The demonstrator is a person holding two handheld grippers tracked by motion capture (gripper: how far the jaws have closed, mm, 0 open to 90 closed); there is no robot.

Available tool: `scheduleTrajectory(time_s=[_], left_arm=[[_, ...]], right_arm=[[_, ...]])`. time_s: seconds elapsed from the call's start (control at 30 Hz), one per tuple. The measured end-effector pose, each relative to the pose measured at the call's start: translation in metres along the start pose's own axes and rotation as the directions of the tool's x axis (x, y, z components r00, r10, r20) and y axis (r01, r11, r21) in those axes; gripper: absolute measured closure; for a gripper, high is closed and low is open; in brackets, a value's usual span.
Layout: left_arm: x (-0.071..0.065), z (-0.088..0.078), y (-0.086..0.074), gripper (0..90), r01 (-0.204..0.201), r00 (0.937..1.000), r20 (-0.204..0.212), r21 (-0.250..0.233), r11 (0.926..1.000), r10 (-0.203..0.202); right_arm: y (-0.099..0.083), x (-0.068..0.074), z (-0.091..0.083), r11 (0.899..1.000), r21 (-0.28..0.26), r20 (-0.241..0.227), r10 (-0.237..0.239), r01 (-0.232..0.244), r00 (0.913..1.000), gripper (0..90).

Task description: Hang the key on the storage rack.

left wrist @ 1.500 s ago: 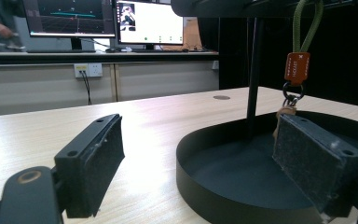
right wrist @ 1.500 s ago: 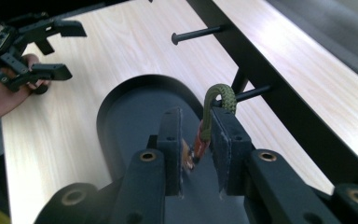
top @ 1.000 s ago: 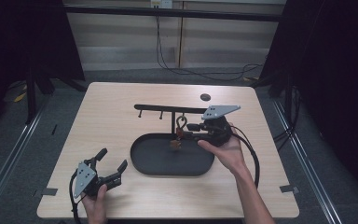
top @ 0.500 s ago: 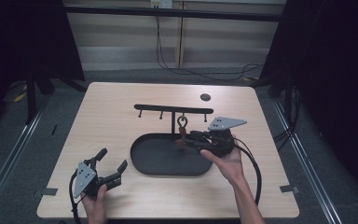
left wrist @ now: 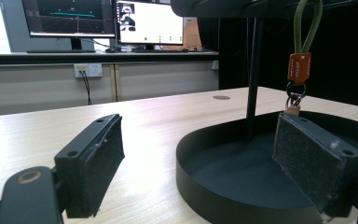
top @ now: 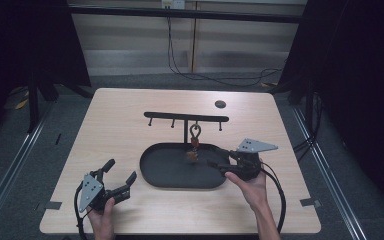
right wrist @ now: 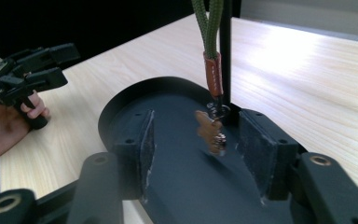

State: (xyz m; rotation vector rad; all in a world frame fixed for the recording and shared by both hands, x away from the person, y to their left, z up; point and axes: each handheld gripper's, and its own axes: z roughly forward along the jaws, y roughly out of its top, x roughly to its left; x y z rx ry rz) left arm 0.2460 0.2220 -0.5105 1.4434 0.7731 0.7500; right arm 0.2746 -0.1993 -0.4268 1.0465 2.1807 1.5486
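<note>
One keychain (right wrist: 212, 126) hanging from rack, just beyond right hand-held gripper (right wrist: 196, 140), jaws just opening, released.

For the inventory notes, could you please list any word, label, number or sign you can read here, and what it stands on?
Nothing can be read for certain.
Tag on the hanging keychain: a small stamped mark, too small to read.
Monitors in the left gripper view: graphics on screen, any text too blurred to read.
Tray, rack, table: no writing.
</note>
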Motion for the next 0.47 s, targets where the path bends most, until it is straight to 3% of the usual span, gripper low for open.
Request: scheduleTrajectory(time_s=[0.3, 0.47], left_arm=[[0.000, 0.000, 0.000, 15.8, -0.001, 1.0000, 0.001, 0.000, 1.0000, 0.001], [0.000, 0.000, 0.000, 15.8, 0.000, 1.0000, 0.002, 0.000, 1.0000, 0.000]], right_arm=[[-0.035, -0.002, -0.008, 0.998, -0.014, 0.025, 0.065, -0.065, 0.9976, 39.2], [-0.051, -0.006, -0.014, 0.994, -0.060, 0.037, 0.090, -0.087, 0.9953, 36.8]])
